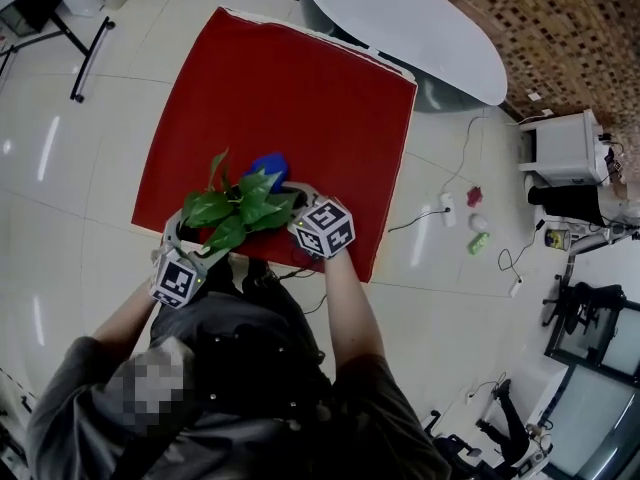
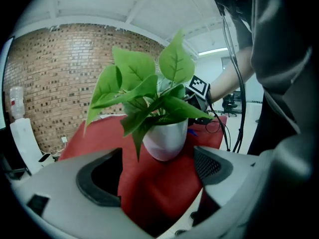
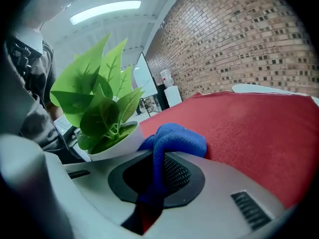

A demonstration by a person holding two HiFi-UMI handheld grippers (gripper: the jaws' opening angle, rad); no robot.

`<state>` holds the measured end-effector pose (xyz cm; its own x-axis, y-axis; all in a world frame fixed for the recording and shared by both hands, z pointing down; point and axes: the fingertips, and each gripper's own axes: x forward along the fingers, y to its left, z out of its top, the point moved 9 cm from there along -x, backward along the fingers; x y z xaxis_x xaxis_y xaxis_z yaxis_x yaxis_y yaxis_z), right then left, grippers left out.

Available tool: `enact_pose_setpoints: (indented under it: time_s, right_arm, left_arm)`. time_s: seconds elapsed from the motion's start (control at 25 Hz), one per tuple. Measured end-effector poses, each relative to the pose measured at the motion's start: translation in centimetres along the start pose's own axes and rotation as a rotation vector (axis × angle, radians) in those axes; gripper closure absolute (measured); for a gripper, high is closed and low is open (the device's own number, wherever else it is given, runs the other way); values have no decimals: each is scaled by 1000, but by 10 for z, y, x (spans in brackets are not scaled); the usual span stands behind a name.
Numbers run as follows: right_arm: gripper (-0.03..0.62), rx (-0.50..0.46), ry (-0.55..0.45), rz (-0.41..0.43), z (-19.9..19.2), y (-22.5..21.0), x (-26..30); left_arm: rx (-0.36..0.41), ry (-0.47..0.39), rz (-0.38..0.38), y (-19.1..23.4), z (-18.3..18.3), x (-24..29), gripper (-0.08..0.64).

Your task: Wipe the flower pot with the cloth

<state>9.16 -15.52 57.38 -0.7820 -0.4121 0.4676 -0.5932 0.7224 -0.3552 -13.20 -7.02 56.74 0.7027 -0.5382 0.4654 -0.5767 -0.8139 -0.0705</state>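
A white flower pot [image 2: 167, 139] with a green leafy plant [image 1: 240, 213] stands on the red mat [image 1: 290, 88], near its front edge. In the head view the leaves hide the pot. My left gripper [image 2: 155, 173] is open, with its jaws short of the pot and only red mat between them. My right gripper [image 3: 158, 178] is shut on a blue cloth [image 3: 174, 139], which bunches up beyond the jaws right beside the pot [image 3: 117, 144]. The same cloth [image 1: 268, 166] shows behind the plant from above. Both marker cubes flank the plant, left [image 1: 175, 280] and right [image 1: 323, 228].
A white oval table [image 1: 420, 28] stands past the mat's far right corner. A power strip [image 1: 447, 208], cables and small items [image 1: 477, 220] lie on the tiled floor to the right. White furniture [image 1: 560, 148] and a brick wall stand farther right.
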Motion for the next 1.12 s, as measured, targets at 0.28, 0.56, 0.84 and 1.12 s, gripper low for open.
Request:
enact_pose_setpoints:
  time_s: [0.28,0.56,0.84,1.12]
  right_arm:
    - [535,-2,-25,-34,-4,8,-7]
    - [535,0,-40,-53,-6,11,-8]
    - [535,4,-49,-48,-12,17,-13]
    - [535,-5,-82,-112,-15,25,-32]
  left_arm:
    - [-142,-19,91,-20,15,8,95]
    - [-206,-68,295,-42,37,30,94]
    - [-202,-78,375,-45,43,38,97]
    - [-133,-104,215,-35,38,30,101]
